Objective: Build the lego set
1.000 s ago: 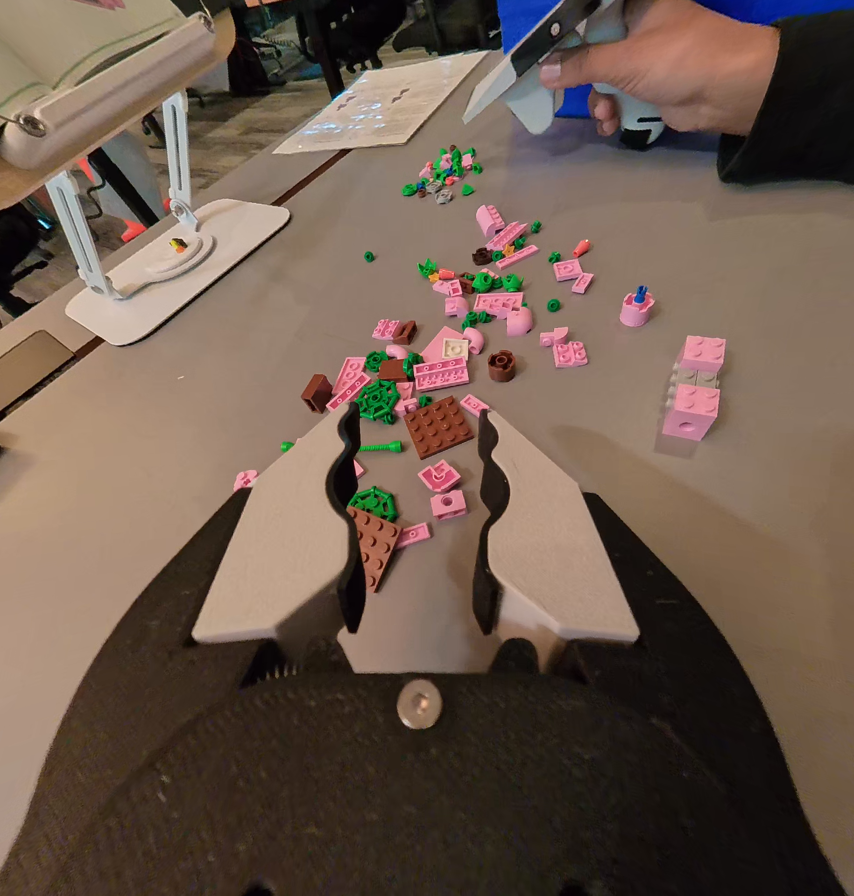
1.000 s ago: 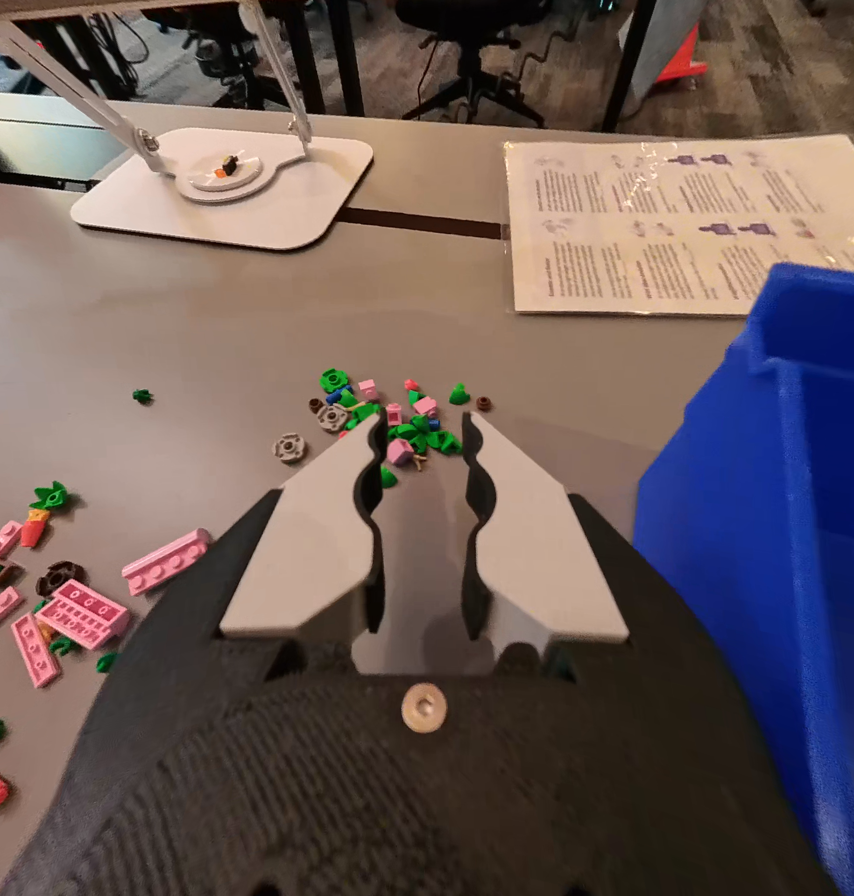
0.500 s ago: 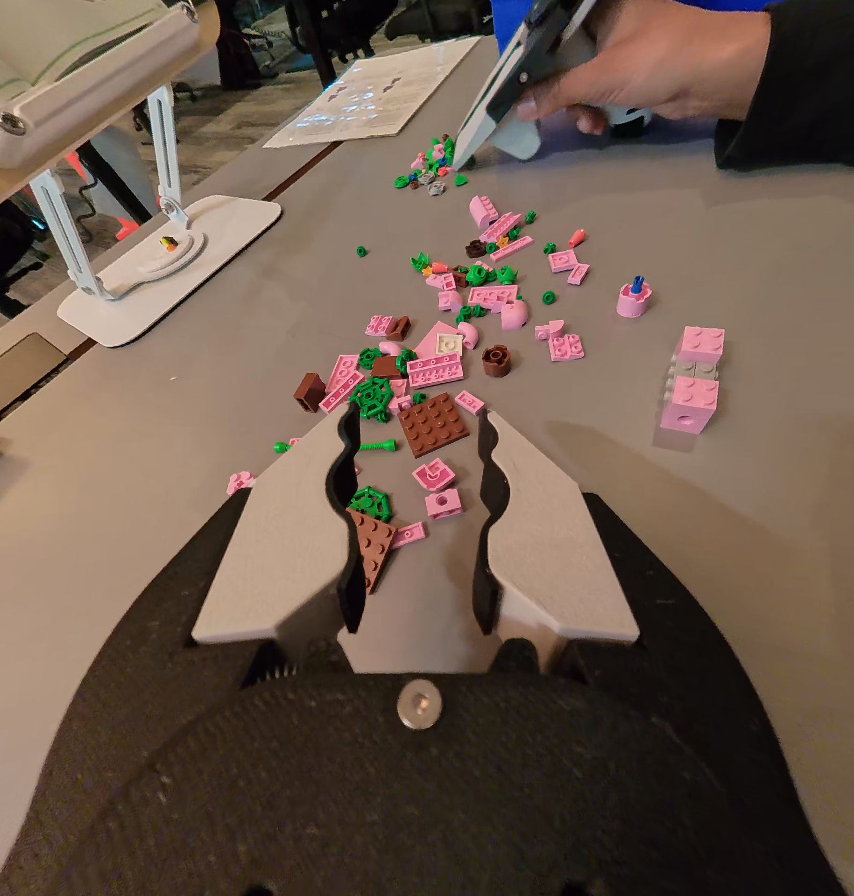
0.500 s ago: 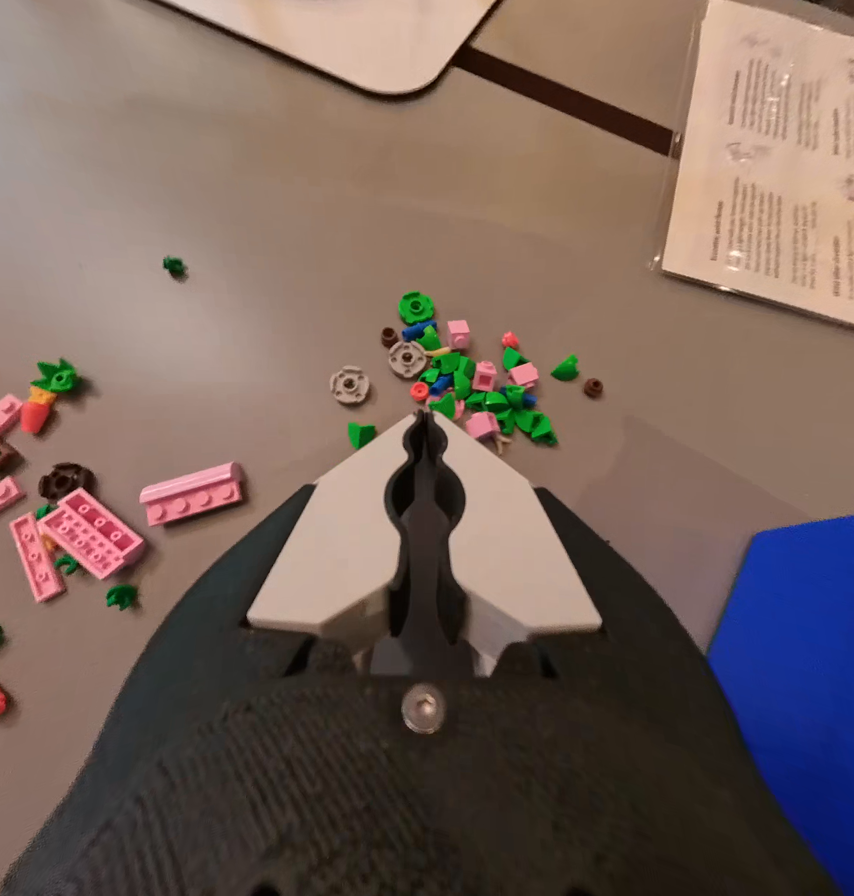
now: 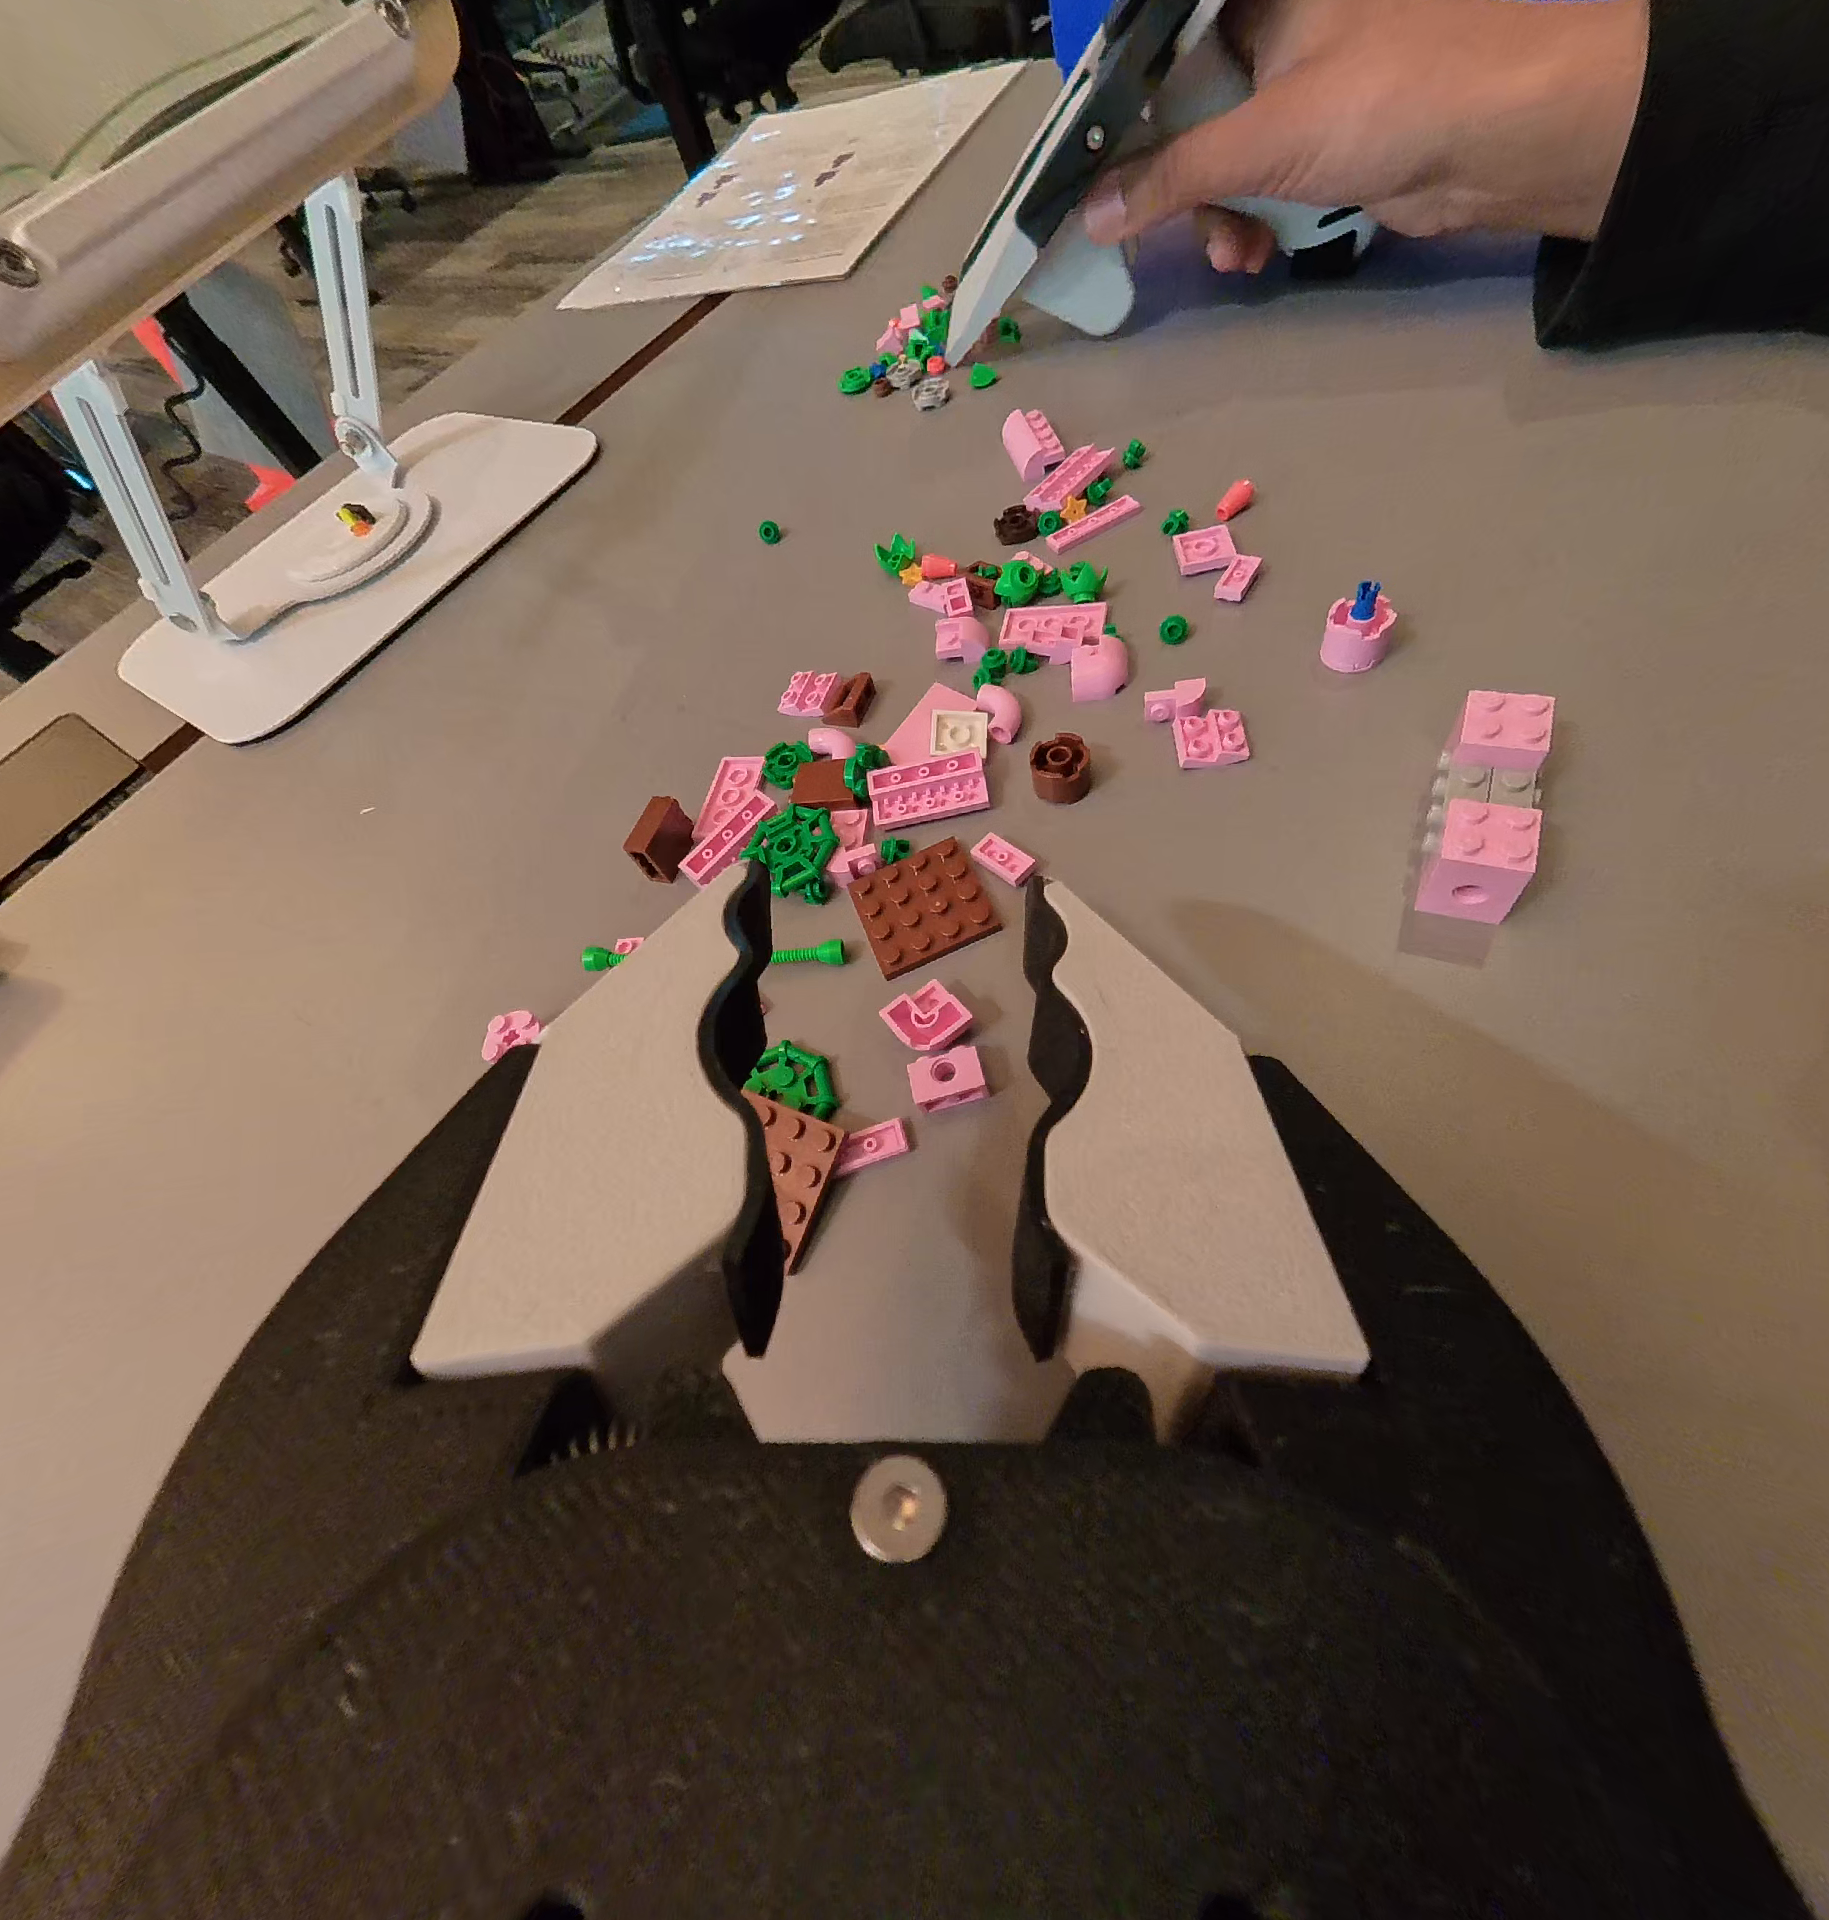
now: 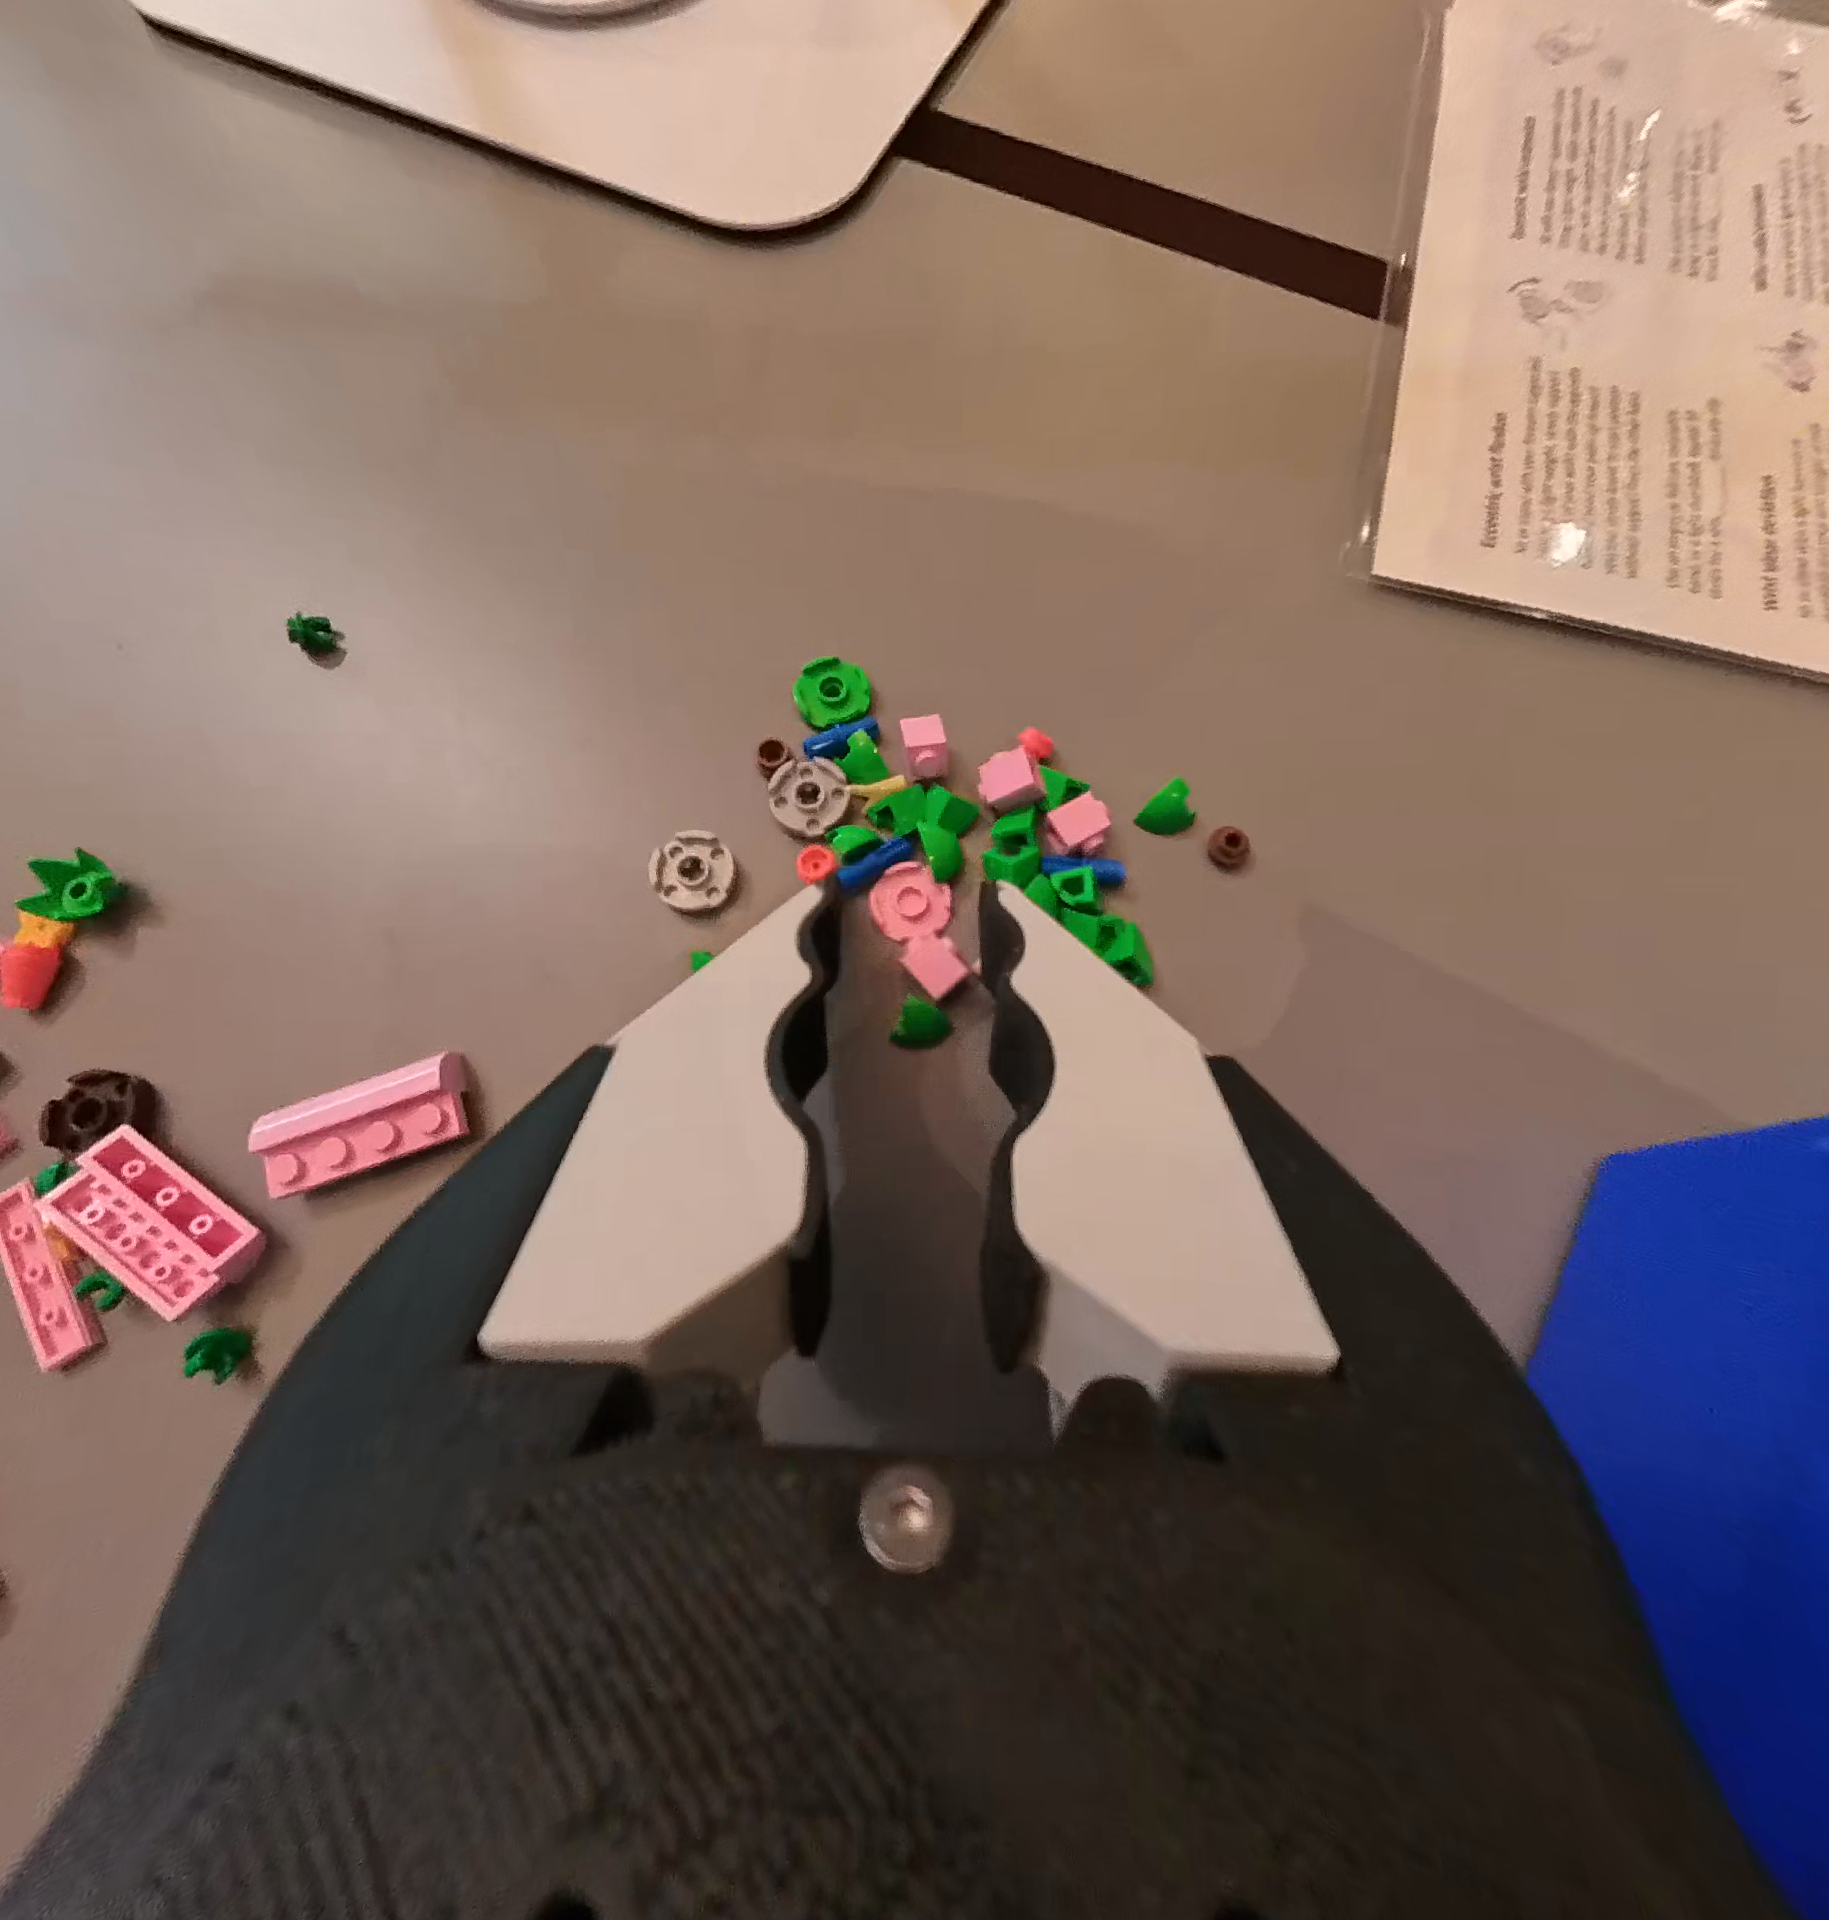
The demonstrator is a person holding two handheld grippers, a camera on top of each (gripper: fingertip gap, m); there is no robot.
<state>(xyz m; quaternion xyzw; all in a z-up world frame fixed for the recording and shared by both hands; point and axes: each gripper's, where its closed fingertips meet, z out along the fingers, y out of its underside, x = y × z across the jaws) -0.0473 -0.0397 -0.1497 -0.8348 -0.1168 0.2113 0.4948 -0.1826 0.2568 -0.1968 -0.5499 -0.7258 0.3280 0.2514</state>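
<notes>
Both tongs stand spread with nothing pinched: the left gripper (image 5: 894, 894) hangs over the near end of the lego pieces (image 5: 925, 774), and the right gripper (image 6: 910, 899) has its tips down at a far cluster of small parts (image 6: 941, 831), a round pink piece (image 6: 912, 906) lying on the table (image 6: 474, 499) between its fingers. Those pieces are scattered loose across the grey surface, mostly pink plates and bricks, green leaf bits and brown parts, including a square brown plate (image 5: 923, 906). Only the left wrist view shows a stack of 2 pink bricks with a grey layer between (image 5: 1490, 805), a pink round piece with a blue stud (image 5: 1358, 631) and the hand (image 5: 1388, 125) holding the right gripper. Only the right wrist view shows 2 grey round plates (image 6: 692, 871) and a blue bin corner (image 6: 1720, 1455). Both show a white stand base (image 5: 370, 561) and a printed sheet (image 6: 1658, 343).
</notes>
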